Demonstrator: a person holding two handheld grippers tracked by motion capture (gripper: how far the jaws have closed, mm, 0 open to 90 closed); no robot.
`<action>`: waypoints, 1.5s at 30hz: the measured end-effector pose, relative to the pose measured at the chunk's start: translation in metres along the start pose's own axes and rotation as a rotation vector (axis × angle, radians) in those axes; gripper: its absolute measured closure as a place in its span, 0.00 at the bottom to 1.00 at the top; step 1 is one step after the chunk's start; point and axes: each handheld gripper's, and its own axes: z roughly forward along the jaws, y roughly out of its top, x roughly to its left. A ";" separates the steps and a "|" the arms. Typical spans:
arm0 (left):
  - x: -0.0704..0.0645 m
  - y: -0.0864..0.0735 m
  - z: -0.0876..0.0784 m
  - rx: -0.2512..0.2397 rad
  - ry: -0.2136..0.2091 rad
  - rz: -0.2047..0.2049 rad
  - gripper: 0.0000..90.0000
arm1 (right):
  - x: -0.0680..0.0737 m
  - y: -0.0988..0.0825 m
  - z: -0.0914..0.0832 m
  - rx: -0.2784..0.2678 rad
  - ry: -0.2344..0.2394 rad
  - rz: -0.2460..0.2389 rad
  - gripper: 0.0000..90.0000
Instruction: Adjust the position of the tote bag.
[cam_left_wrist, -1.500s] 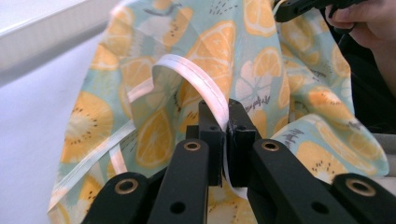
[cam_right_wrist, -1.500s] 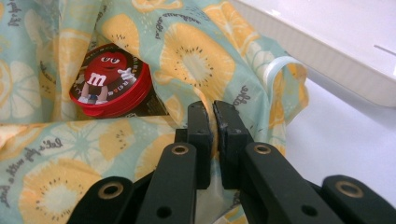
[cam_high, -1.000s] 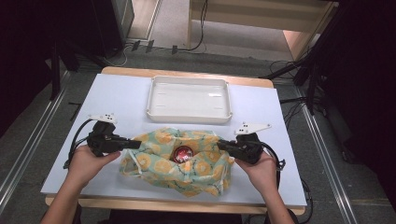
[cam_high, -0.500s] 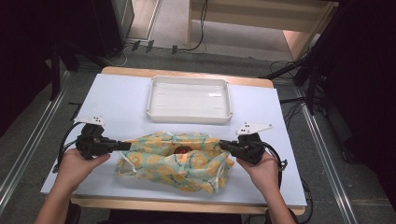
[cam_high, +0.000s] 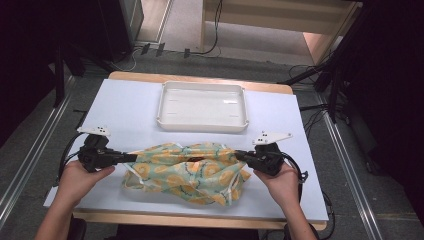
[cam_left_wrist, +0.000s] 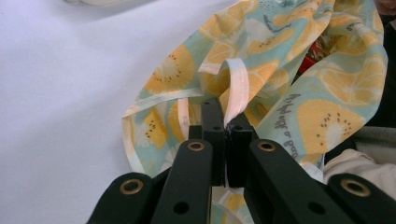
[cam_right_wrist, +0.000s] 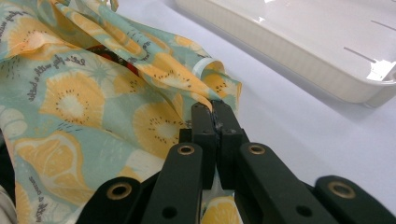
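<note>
A fruit-print cloth bag (cam_high: 187, 170) is held stretched across the near half of a white-covered table (cam_high: 130, 107), close to the table's front edge. The left gripper (cam_high: 131, 157) is seen pinching the bag's left rim, its jaws pressed together on a folded hem strip in the left gripper view (cam_left_wrist: 224, 126); the right gripper (cam_high: 239, 155) is likewise clamped on the opposite rim, the cloth caught between its closed jaws (cam_right_wrist: 212, 116). Bare tabletop is left on both sides of the bag and behind the left hand (cam_high: 80, 180). The right hand (cam_high: 280, 182) is seen near the front right corner. Something red (cam_right_wrist: 109, 53) is glimpsed inside the bag's mouth, too hidden by folds to be made out. A shallow white tray (cam_high: 202, 106) is set beyond the bag, apart from it, toward the far edge.
</note>
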 end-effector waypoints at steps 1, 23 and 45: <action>0.001 0.000 0.001 -0.006 -0.002 -0.007 1.00 | 0.000 0.000 0.000 -0.002 0.000 0.000 1.00; -0.015 0.016 -0.003 -0.037 -0.023 0.079 0.65 | 0.015 0.015 -0.010 -0.064 0.030 -0.056 0.71; -0.057 0.077 0.029 -0.022 -0.077 0.173 0.96 | 0.029 0.040 0.041 0.037 0.118 -0.032 1.00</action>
